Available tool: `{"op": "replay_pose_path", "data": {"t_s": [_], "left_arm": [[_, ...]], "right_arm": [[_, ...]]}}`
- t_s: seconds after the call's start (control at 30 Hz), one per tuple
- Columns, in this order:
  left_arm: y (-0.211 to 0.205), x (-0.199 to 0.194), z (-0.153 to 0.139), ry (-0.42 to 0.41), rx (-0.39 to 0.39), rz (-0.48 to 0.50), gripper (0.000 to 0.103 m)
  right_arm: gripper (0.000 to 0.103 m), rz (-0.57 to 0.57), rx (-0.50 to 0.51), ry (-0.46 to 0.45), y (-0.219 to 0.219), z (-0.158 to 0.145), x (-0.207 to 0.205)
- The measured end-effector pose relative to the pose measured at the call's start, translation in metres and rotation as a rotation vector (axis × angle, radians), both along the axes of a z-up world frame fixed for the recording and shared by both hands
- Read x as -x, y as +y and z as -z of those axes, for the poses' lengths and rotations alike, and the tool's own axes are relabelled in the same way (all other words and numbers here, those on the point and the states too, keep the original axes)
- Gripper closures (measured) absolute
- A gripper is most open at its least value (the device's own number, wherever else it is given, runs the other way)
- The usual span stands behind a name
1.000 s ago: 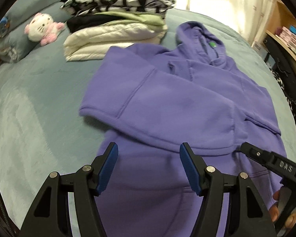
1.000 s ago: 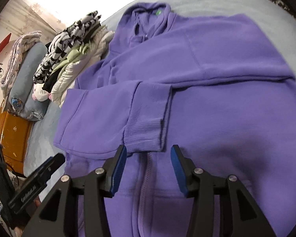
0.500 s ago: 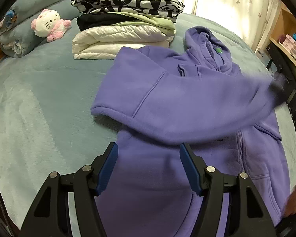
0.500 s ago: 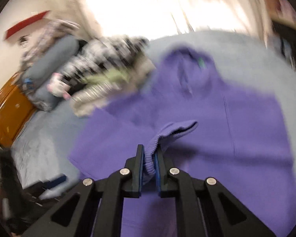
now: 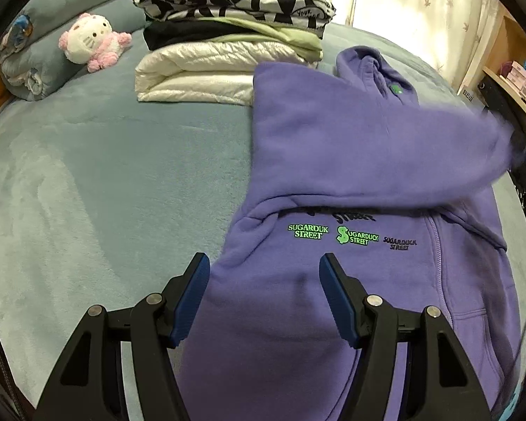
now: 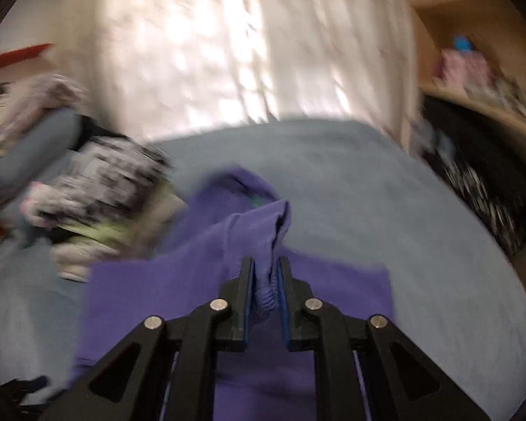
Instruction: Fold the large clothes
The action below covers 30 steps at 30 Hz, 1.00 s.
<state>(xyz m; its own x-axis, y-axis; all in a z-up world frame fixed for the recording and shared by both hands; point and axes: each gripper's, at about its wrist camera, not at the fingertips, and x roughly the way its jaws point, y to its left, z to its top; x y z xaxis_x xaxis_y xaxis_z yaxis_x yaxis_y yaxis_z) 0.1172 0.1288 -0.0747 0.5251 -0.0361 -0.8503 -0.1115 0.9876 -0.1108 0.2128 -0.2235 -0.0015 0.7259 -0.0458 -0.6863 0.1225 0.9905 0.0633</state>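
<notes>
left wrist view:
left gripper (image 5: pixel 263 294): hanging over the lower front of the hoodie with its blue-padded fingers (image 5: pixel 192 296) spread wide, gripping nothing.
purple hoodie (image 5: pixel 350 280): lying front-up on the grey-blue bed cover (image 5: pixel 105 182), its hood pointing toward the curtain (image 5: pixel 420 3).
sleeve (image 5: pixel 385 154): stretching across the chest toward the right edge, where it is blurring; green and black lettering is showing just beneath it.
folded pile (image 5: pixel 228 45): sitting just beyond the hoodie's shoulder, a black-and-white patterned piece on top, dark and green layers under it, a white padded one at the bottom.
plush toy (image 5: pixel 93 42): resting against the rolled grey bedding (image 5: pixel 42 59) at the far left.

right wrist view:
right gripper (image 6: pixel 264 284): its fingers are pressing nearly together, pinching the ribbed cuff (image 6: pixel 266 291) of the sleeve; the fabric is bunching up above them.
purple hoodie (image 6: pixel 150 301): spreading out below on the bed cover (image 6: pixel 420 228).
sharpness: the whole frame is smearing; the pile (image 6: pixel 98 189) at left and shelf (image 6: pixel 473 70) at right are only roughly readable.
</notes>
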Motion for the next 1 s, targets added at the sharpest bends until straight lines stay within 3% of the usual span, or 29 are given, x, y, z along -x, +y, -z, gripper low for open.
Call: {"op": "replay_pose_path", "data": {"t_s": [0.07, 0.1, 0.17, 0.3, 0.47, 0.63, 0.9, 0.93, 1.0], "left_arm": [[0.002, -0.008, 0.002, 0.013, 0.018, 0.013, 0.04], [0.004, -0.012, 0.002, 0.013, 0.022, 0.018, 0.04], [0.009, -0.025, 0.0, 0.011, 0.037, 0.031, 0.04], [0.025, -0.065, 0.001, 0.01, 0.079, 0.038, 0.036], [0.046, -0.129, 0.015, 0.022, 0.206, 0.073, 0.036], [0.059, -0.173, 0.037, 0.06, 0.344, 0.109, 0.036], [0.063, -0.21, 0.069, 0.043, 0.429, 0.104, 0.036], [0.064, -0.212, 0.069, 0.029, 0.449, 0.094, 0.038], [0.062, -0.216, 0.066, 0.013, 0.483, 0.094, 0.065]], "right_arm": [[0.073, 0.048, -0.013, 0.144, -0.02, 0.039, -0.008], [0.072, 0.04, -0.076, 0.199, -0.03, 0.057, -0.007], [0.071, 0.017, -0.176, 0.227, -0.042, 0.072, -0.001], [0.056, -0.013, -0.283, 0.225, -0.052, 0.081, 0.003], [0.055, -0.057, -0.357, 0.216, -0.047, 0.081, -0.004], [0.055, -0.054, -0.399, 0.226, -0.048, 0.096, -0.037], [0.055, -0.068, -0.433, 0.212, -0.051, 0.109, -0.056], [0.055, -0.069, -0.429, 0.21, -0.051, 0.11, -0.057], [0.055, -0.074, -0.417, 0.21, -0.049, 0.11, -0.058]]}}
